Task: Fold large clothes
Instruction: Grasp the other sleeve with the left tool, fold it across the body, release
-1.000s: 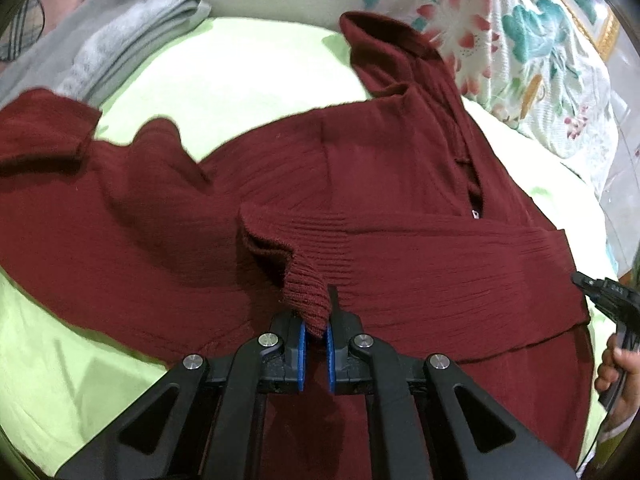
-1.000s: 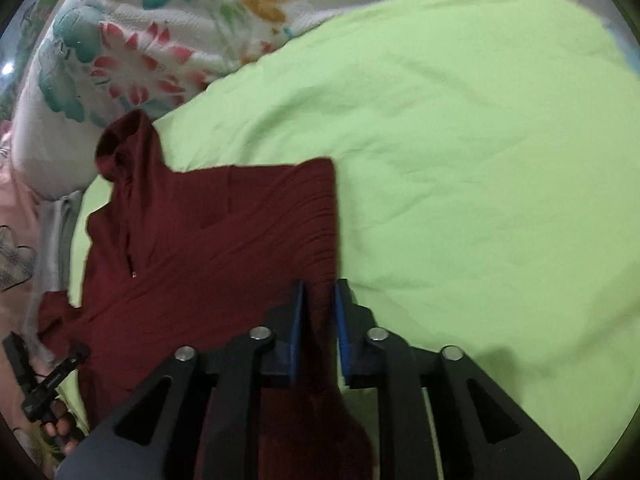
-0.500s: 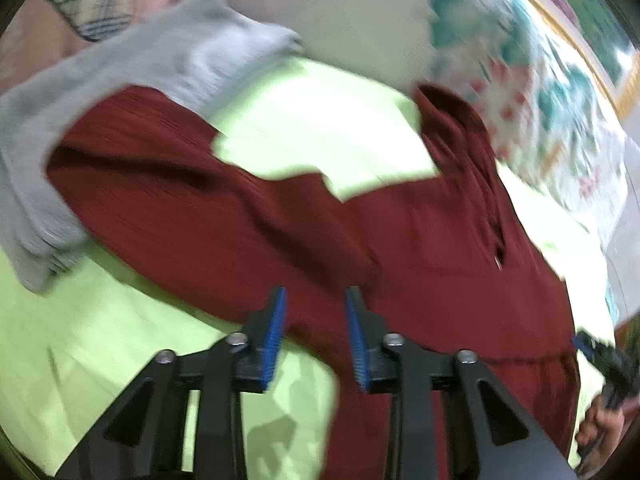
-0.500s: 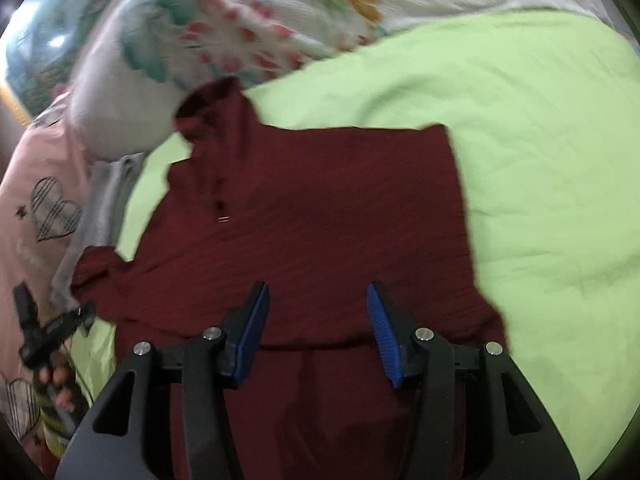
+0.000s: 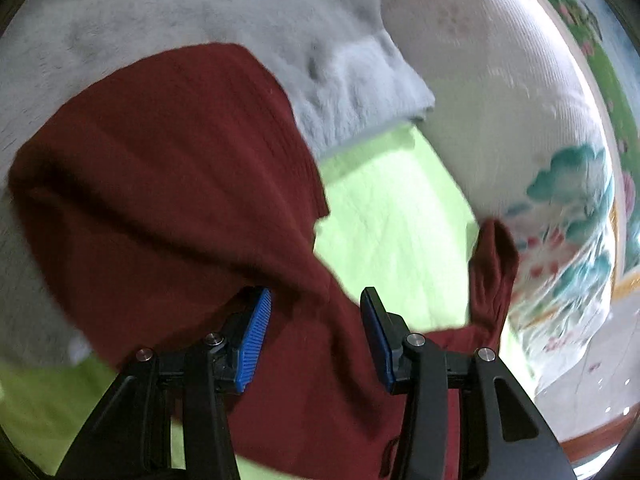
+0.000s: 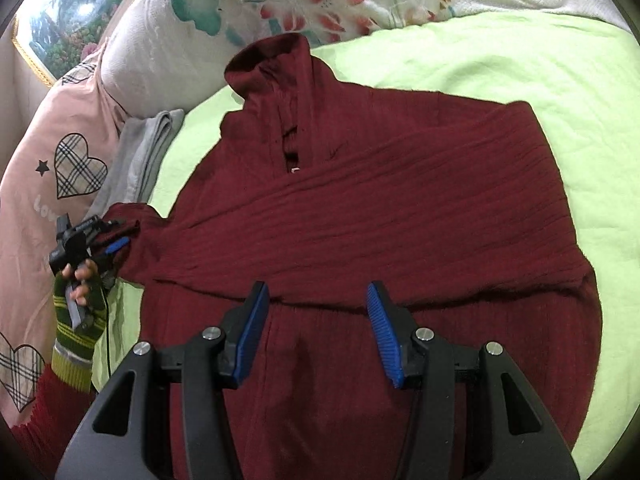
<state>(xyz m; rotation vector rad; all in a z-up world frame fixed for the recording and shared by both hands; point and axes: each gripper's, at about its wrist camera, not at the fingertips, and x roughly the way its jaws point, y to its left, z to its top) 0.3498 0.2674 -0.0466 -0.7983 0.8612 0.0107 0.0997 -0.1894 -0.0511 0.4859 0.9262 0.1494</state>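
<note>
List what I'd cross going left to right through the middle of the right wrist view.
Pink heart-print pillow → left gripper held in the gloved hand → dark red sweater → green sheet.

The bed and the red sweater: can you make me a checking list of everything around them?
Surface: light green bedsheet, a little wrinkled.
Job's things: dark red sweater lies flat, one sleeve folded across the chest, collar toward the pillows; the other sleeve spreads out onto the grey clothes.
Clutter: folded grey clothes beside the sweater.
Grippers: left gripper open over the spread sleeve, holding nothing; right gripper open above the sweater's lower half, holding nothing.
Cables: a thin black cord hangs by the gloved hand.
Surroundings: flowered pillow, pink quilt with plaid hearts, framed picture.
</note>
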